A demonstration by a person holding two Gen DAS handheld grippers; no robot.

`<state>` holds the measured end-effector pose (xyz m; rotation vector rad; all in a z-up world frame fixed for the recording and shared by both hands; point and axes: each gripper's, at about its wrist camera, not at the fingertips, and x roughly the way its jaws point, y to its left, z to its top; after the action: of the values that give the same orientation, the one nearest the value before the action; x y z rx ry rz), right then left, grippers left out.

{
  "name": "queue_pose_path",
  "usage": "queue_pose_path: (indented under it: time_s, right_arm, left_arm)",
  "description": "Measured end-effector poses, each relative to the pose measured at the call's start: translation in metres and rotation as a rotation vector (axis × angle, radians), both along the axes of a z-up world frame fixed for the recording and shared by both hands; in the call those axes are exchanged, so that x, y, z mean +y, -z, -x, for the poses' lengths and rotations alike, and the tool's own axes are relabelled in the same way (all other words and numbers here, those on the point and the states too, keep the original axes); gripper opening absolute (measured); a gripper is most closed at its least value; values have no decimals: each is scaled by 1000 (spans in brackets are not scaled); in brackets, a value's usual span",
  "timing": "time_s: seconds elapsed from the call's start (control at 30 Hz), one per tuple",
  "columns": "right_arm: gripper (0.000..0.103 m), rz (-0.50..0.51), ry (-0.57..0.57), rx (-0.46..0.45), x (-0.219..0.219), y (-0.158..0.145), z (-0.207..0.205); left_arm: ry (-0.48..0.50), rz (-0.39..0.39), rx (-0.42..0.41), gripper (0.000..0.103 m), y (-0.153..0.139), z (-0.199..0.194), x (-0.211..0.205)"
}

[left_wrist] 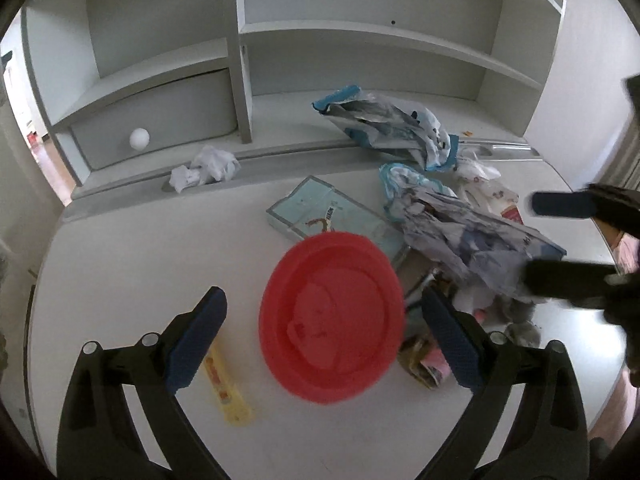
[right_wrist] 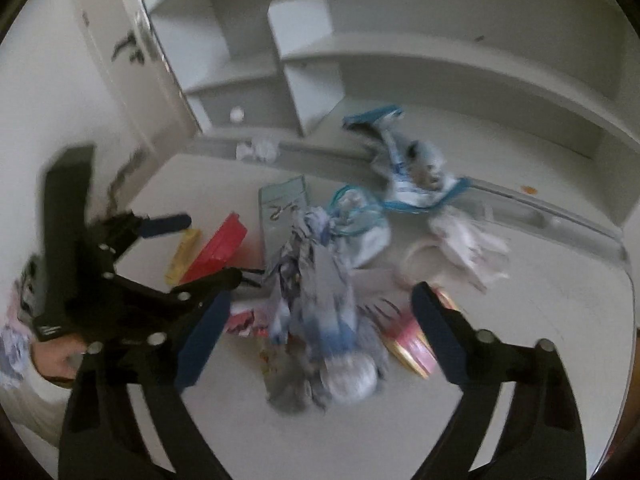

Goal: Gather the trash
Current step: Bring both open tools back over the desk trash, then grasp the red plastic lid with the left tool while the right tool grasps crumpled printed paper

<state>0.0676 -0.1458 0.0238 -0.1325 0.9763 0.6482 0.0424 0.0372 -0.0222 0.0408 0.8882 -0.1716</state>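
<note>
Trash litters a white desk (left_wrist: 120,280). A red round lid (left_wrist: 332,316) lies flat between the fingers of my left gripper (left_wrist: 324,320), which is open and clear of it on both sides. A yellow wrapper (left_wrist: 226,384) lies by its left finger. My right gripper (right_wrist: 322,328) is open over a crumpled blue-and-white bag (right_wrist: 320,300), its pads not touching it. A pink wrapper (right_wrist: 412,340) sits by its right finger. In the left wrist view the right gripper (left_wrist: 560,240) reaches in from the right edge over the same bag (left_wrist: 460,236).
A light-blue flat box (left_wrist: 320,212), a crumpled white tissue (left_wrist: 204,168), a torn blue-and-white bag (left_wrist: 392,128) and a white-pink wrapper (left_wrist: 488,192) lie further back. A shelf unit (left_wrist: 360,32) with a drawer knob (left_wrist: 139,137) stands behind. A hand (right_wrist: 56,356) holds the left gripper.
</note>
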Motion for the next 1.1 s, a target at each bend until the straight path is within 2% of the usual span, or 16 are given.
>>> queue_pose_path:
  time_s: [0.03,0.07,0.1,0.13,0.2,0.23,0.43,0.6,0.67,0.7,0.73,0.87,0.93,1.0,1.07,1.1]
  right_arm:
    - [71,15,-15,15,5,4,-2]
    - [57,23,-33,33,10,9,-5]
    - [39,13,-51,58,13,13,-8]
    - [35,5,-58,73,15,15,-9]
    - [34,13,-59,54,15,13,-7]
    - [34,8,-56,44,15,11,-7]
    - [33,-54,-25,-30,3,-15,-2]
    - [34,-86,-22,-33,-2,-21,7]
    - [34,-92,-24,-27,-4,-18,10]
    - [34,-97,-24,-22,-5,-17,11]
    - [34,-106,-23,-15,-7,-16,12]
    - [34,-118,-14,-16,-14,-16,18]
    - [34,-127,-6,-21,-19,-17,20]
    - [34,-133,1,-23,-23,-18,22]
    - [34,-138,6,-23,-27,-19,24]
    - [34,-139,11,-24,-29,-19,25]
  left_arm:
    - [4,6,6,77,1,-2,1]
    - [14,23,16,68,2,-4,3]
    - [23,57,33,45,5,-4,7]
    - [26,85,46,20,7,-5,10]
    - [27,112,52,3,9,-3,16]
    - [23,112,42,0,7,-2,18]
    - [13,115,-37,0,-22,8,25]
    - [8,49,-35,2,-31,14,22]
    - [-12,-28,-21,28,-26,20,18]
    - [-15,-49,-19,75,-23,23,17]
    - [-10,-75,-32,90,-20,27,14]
    - [24,-139,-6,87,-1,28,0]
    - [20,-141,13,63,6,20,1]
    - [7,-108,38,51,11,10,8]
    - [8,-118,52,48,16,3,11]
    - [17,-125,60,37,19,2,9]
